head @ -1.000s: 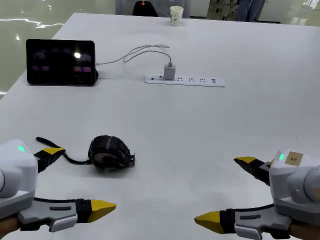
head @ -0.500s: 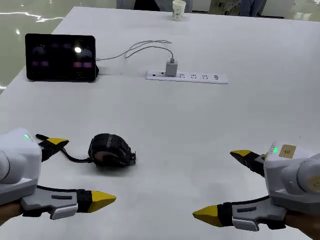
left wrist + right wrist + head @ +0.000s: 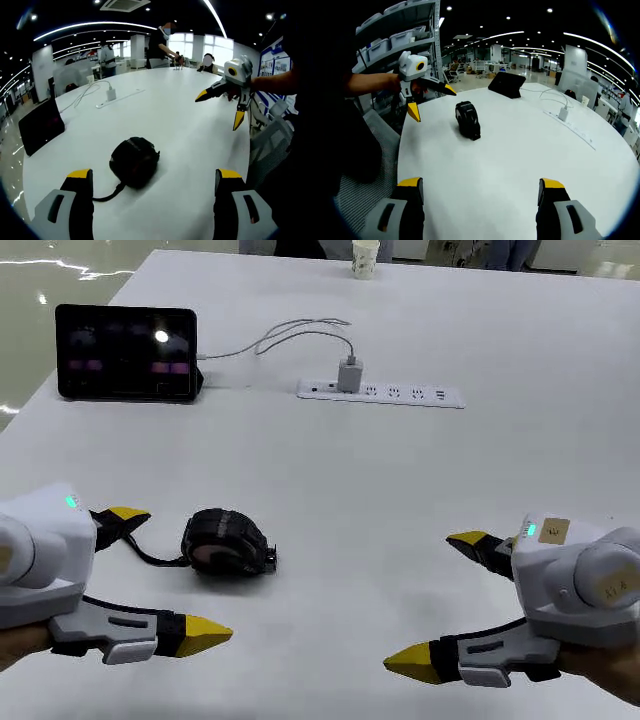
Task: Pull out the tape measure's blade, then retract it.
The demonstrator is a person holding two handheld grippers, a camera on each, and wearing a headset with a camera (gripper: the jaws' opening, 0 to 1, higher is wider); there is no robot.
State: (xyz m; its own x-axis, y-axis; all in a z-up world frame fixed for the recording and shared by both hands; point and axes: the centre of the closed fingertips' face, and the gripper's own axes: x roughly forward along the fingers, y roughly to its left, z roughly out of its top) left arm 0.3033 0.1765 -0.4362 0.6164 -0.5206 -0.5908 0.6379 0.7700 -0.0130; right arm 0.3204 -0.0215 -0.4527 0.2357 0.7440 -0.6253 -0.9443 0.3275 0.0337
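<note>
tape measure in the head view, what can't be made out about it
- Blade tip on the tape measure: head view, too small and dark against the case.
- Strap end: head view, hidden behind the left hand-held gripper.
- Case markings: left gripper view, blurred.

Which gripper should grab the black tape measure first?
Probably the left gripper: the tape measure lies just ahead of its open jaws. The right gripper is open too, but farther off.
</note>
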